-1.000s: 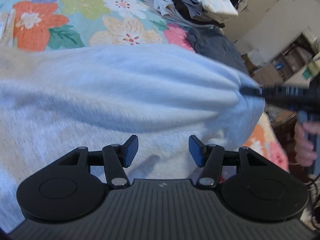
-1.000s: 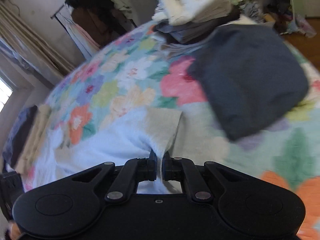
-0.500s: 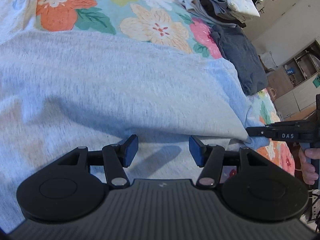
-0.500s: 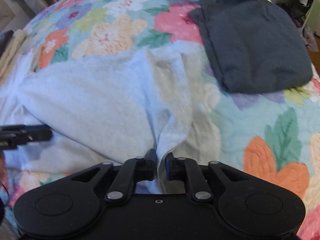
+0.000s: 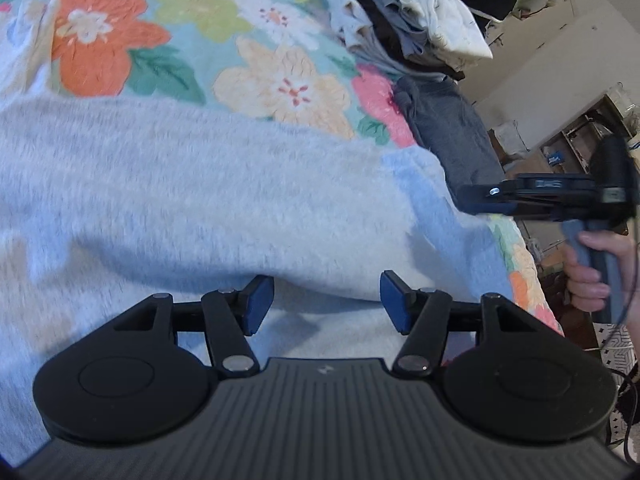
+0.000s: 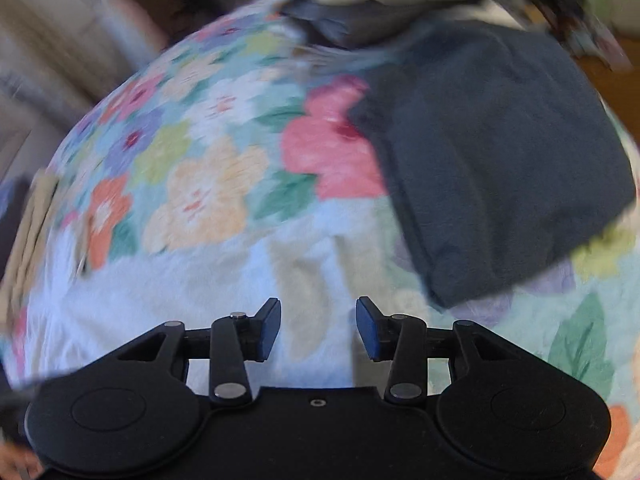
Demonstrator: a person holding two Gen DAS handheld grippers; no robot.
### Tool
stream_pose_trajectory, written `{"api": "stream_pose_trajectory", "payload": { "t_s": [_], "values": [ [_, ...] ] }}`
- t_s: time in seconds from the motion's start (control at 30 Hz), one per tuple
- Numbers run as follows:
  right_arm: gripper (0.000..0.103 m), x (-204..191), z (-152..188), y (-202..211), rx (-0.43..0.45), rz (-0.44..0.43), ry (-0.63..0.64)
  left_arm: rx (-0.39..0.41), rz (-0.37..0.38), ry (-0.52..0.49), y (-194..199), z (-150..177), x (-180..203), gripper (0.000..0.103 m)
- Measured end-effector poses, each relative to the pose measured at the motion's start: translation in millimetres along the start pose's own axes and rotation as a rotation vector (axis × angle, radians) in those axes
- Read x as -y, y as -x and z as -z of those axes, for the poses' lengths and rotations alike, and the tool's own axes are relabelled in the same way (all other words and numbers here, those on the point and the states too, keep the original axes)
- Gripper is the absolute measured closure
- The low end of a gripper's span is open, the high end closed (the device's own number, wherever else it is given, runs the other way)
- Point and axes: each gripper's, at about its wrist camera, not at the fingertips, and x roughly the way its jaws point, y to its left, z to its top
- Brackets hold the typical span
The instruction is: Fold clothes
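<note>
Both jaws of each hand-held gripper are spread wide, nothing being held: the left hand-held gripper point(image 5: 326, 300) is hovered over the light blue garment point(image 5: 208, 204), the right hand-held gripper point(image 6: 318, 326) at its edge, presumably so the laid fold settles on the floral bed point(image 5: 168, 40).

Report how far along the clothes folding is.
Done: a dark grey garment lies folded flat on the floral bedspread, by a stack of folded clothes. In hand: nothing; the left tongs and right tongs are both open over the light blue garment, one side folded over. Left: finish folding and stack it.
</note>
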Motion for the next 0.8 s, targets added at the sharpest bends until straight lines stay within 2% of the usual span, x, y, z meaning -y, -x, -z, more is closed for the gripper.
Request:
{"api": "stream_pose_trajectory", "payload": {
  "t_s": [0.07, 0.17, 0.23, 0.27, 0.33, 0.4, 0.5, 0.57, 0.67, 0.73, 0.8],
  "values": [
    [0.067, 17.8, 6.8, -7.0, 0.001, -0.071, -0.116, 0.010, -0.014, -0.005, 0.2, -1.3, 2.0, 0.045],
    [0.067, 18.3, 18.5, -17.2, -0.004, -0.108, -0.109, 0.008, -0.027, -0.010, -2.7, -0.3, 1.7, 0.045],
    [0.091, 5.8, 19.9, -23.6, -0.012, -0.083, -0.026, 0.008, -0.044, -0.007, -5.8, 0.6, -0.2, 0.045],
    [0.092, -4.8, 19.1, -21.0, 0.021, -0.044, 0.042, 0.012, -0.051, -0.003, -6.2, 1.1, -2.0, 0.045],
    [0.094, -28.1, 16.3, -4.9, 0.151, 0.040, 0.209, 0.030, -0.057, 0.011, -3.9, 1.4, -4.3, 0.046],
    [0.095, -41.4, 11.9, 9.8, 0.251, 0.111, 0.309, 0.066, -0.074, 0.007, 1.9, -0.3, -4.0, 0.046],
    [0.095, -38.9, -0.4, 4.0, 0.244, 0.130, 0.343, 0.092, -0.142, -0.034, 4.4, -3.8, -1.5, 0.045],
    [0.093, -27.6, -10.5, -11.7, 0.193, 0.122, 0.321, 0.089, -0.188, -0.064, 2.3, -6.3, -1.5, 0.045],
    [0.076, -9.0, -17.4, -25.0, 0.158, 0.091, 0.244, 0.074, -0.203, -0.050, 0.7, -11.3, -9.7, 0.045],
    [0.052, 3.7, -20.0, -31.3, 0.145, 0.066, 0.181, 0.076, -0.185, -0.012, 4.9, -13.5, -16.8, 0.045],
    [0.042, 16.1, -22.5, -38.2, 0.124, 0.016, 0.118, 0.081, -0.174, 0.015, 8.2, -15.9, -22.6, 0.045]
  ]
}}
